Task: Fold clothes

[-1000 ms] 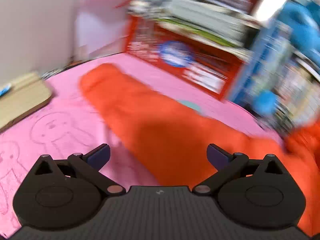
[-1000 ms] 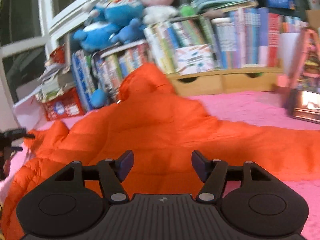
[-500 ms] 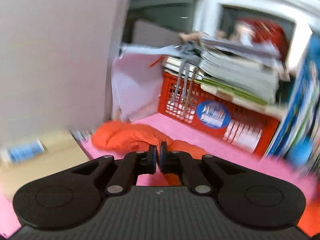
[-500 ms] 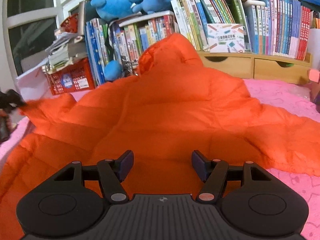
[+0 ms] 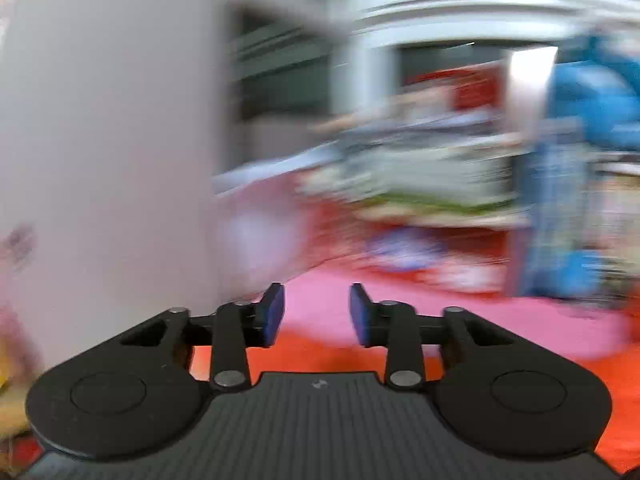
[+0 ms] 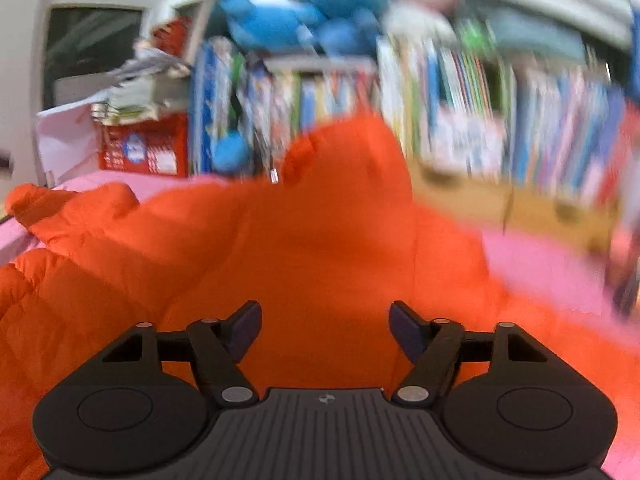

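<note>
A puffy orange quilted jacket point(image 6: 320, 248) is lying spread across a pink cloth-covered worktop point(image 6: 540, 268), its hood rising toward a blurred row of upright books point(image 6: 480, 100) topped by blue plush toys point(image 6: 304, 4). The right gripper point(image 6: 324, 330) is hovering just above the jacket's middle, its jaws standing wide apart and gripping nothing. In the heavily blurred left wrist view, the left gripper point(image 5: 317, 316) is pointing over the jacket's edge point(image 5: 320, 348) toward a red plastic crate point(image 5: 420, 256) under stacked papers, its jaws standing partly apart with only pink worktop point(image 5: 400, 312) and orange fabric showing between them.
</note>
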### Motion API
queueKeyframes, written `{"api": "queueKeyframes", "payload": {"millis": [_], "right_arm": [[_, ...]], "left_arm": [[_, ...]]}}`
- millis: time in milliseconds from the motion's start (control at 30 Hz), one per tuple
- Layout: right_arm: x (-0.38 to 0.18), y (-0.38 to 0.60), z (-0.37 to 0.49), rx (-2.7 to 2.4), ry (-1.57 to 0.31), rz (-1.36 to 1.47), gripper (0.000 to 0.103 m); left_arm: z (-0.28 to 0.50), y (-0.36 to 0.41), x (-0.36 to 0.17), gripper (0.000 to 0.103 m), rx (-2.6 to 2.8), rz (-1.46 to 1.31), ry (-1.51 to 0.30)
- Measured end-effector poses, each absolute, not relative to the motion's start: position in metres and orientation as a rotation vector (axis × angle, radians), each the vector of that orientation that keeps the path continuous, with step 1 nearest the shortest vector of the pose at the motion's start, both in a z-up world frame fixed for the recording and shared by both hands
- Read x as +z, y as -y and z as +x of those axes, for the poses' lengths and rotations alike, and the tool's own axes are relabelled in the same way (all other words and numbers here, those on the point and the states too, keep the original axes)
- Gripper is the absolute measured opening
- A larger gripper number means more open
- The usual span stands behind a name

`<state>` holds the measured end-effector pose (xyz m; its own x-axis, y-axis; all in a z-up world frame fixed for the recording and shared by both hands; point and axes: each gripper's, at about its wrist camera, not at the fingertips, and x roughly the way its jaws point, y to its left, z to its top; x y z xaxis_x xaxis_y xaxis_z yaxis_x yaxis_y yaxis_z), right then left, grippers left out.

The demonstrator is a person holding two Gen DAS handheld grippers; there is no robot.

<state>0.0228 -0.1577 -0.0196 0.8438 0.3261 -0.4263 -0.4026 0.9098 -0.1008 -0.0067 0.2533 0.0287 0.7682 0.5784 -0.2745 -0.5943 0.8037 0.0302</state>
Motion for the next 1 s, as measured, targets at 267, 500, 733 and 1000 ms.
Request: {"api": "queueKeyframes", "payload": {"millis": [267, 500, 733, 1000], "right_arm": [[-0.017, 0.069, 0.078, 0.565, -0.339, -0.211, 0.059], [-0.053, 0.148, 0.123, 0.286, -0.552, -0.233, 0.046], [-0.079, 0.325, 0.122, -0.169, -0.618, -0.245, 0.053], [-0.091, 0.434, 0.101, -0.485, -0.667, -0.313, 0.057]], "left_arm": [[0.1, -0.119, -0.024, 0.062, 0.146, 0.085, -0.543], [0.118, -0.131, -0.065, 0.067, 0.234, 0.223, -0.636], [0.112, -0.134, -0.064, 0.071, 0.273, 0.262, -0.627], [0.106, -0.154, -0.063, 0.083, 0.365, 0.318, -0.615]]}}
